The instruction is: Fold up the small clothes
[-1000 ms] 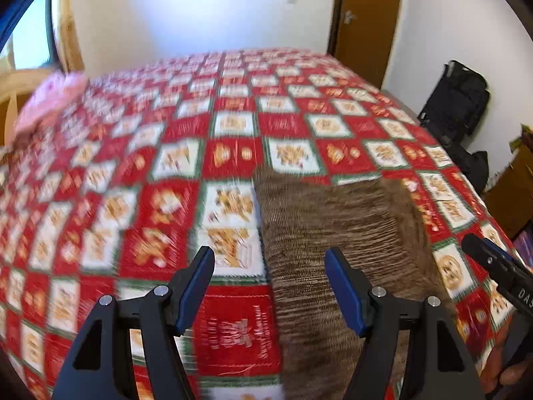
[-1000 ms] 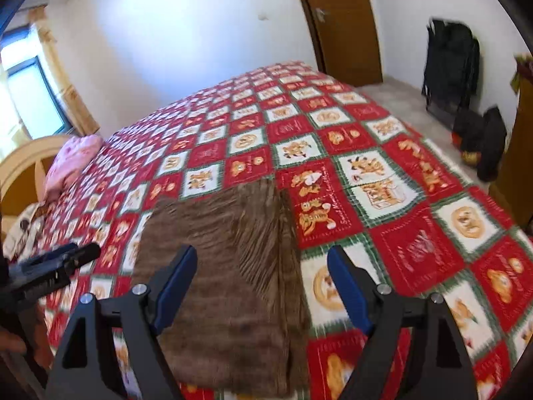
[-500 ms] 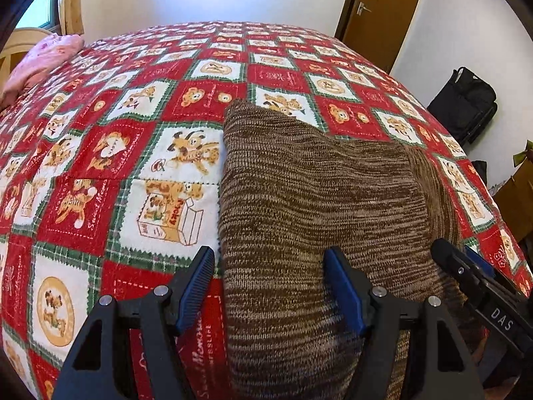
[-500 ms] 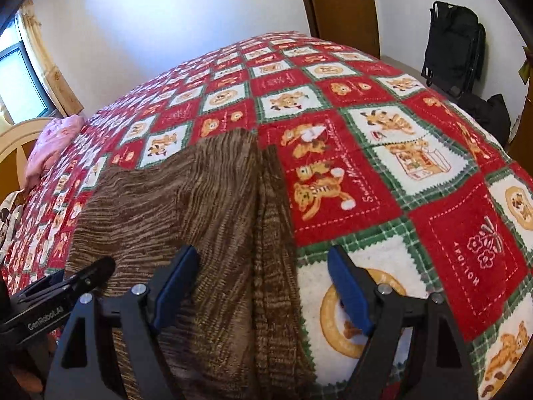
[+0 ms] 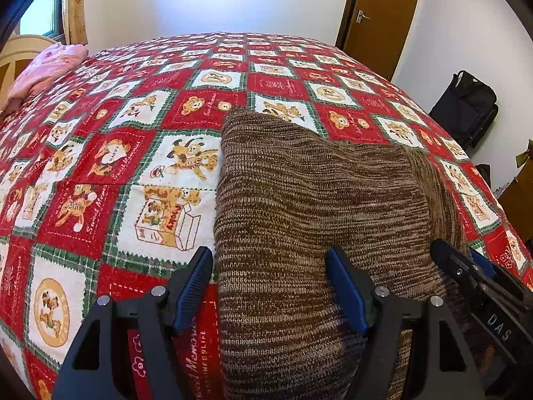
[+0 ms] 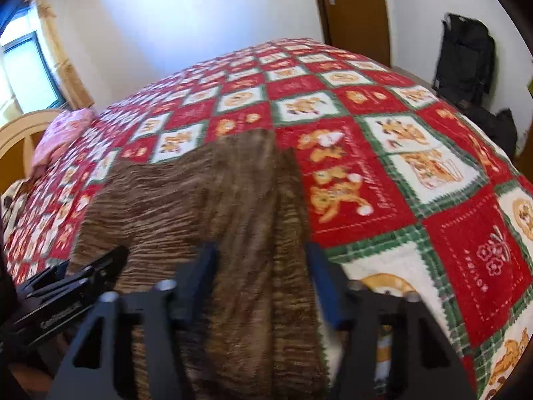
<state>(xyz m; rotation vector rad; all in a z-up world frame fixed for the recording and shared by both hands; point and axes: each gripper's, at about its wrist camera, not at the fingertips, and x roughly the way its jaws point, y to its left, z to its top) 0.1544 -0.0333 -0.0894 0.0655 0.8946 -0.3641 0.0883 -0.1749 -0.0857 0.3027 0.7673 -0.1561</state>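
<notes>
Left wrist view is sharp: the brown knitted garment [image 5: 316, 213] lies on the bed's red-and-white patchwork quilt [image 5: 110, 173], filling the lower centre and running off the bottom edge, so its near end is cut off; the left hand-held gripper [image 5: 269, 283] stands wide open astride the garment's left edge, its pads not pressing on it; the right hand-held gripper [image 5: 479, 280] enters at lower right, partly cropped. Right wrist view is blurred; there the jaws are closing with the garment's right edge between them, though whether the pads already pinch the knit is hard to make out. A pink cloth [image 5: 46, 70] sits at upper left.
</notes>
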